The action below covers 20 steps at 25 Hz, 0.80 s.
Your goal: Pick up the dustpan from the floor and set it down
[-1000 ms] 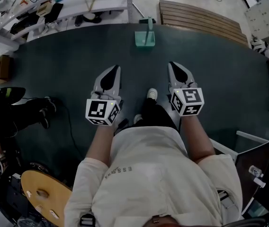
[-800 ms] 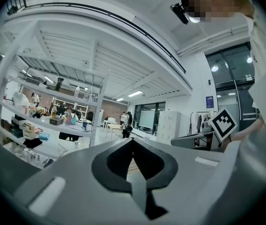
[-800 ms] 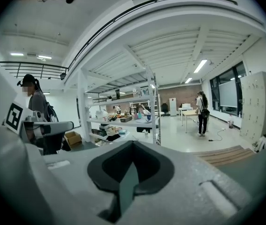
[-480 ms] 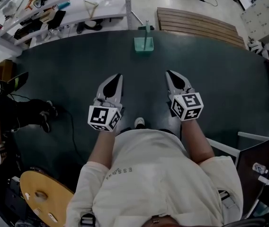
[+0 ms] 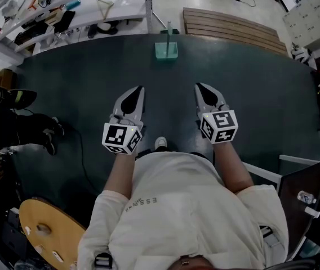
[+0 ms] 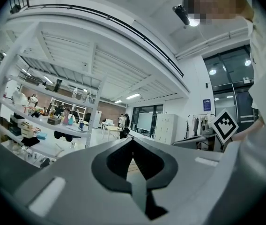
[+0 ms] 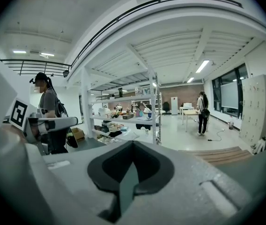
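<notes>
Head view. Person stands on a dark floor mat (image 5: 75, 89), both arms out in front. Left hand-held gripper (image 5: 137, 91) and right hand-held gripper (image 5: 200, 88) are side by side and level with each other, tips pointing away from the body. Each has its jaws closed to a single point, nothing in them.

The dustpan (image 5: 166, 49), pale green, sits on the floor at the mat's far edge. It is straight ahead on the line between the two grippers, well apart from both and touched by neither. Its thin handle (image 5: 169, 30) rises from the far side of the pan. Seen from above, the long axis runs directly away from the person. Cannot tell which way the pan's mouth faces.

Beyond it are a slatted wooden platform (image 5: 233, 22) to the right and a shelf rack (image 5: 81, 7) to the left. A second person (image 5: 19, 129) in dark clothes is at the mat's left edge.

Left gripper view. Jaws are pressed together at the tip (image 6: 133, 142), nothing between them. Shelf rack (image 6: 34, 121) beyond on the left, the other gripper's marker cube (image 6: 225, 125) on the right. Dustpan not seen here.

Right gripper view. Jaws meet at the tip (image 7: 132, 145), empty. Shelf rack (image 7: 119, 118) ahead, slatted platform (image 7: 217, 154) to the right. Dustpan not made out.
</notes>
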Each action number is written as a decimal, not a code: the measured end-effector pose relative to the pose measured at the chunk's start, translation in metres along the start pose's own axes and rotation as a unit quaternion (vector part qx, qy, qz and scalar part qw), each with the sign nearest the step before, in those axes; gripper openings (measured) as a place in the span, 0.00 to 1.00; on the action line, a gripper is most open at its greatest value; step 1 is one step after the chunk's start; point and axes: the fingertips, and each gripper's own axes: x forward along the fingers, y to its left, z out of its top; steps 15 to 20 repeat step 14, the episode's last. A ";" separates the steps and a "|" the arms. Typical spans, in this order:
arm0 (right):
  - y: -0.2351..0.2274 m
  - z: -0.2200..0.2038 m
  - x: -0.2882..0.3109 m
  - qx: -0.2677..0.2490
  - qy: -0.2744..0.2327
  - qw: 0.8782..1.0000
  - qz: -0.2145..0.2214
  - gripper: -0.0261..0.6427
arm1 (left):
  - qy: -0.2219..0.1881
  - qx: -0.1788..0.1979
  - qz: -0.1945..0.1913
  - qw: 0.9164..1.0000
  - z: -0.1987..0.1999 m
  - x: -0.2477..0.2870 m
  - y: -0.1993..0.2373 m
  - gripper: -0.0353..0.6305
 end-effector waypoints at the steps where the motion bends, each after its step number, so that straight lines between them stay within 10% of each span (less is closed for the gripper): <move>1: 0.000 -0.001 -0.001 0.000 -0.001 1.000 0.002 0.02 | 0.002 0.004 -0.002 1.000 -0.001 0.000 -0.002 0.08; 20: 0.003 -0.003 -0.021 0.024 -0.010 1.000 0.009 0.02 | -0.016 0.004 -0.008 1.000 0.014 -0.011 -0.019 0.08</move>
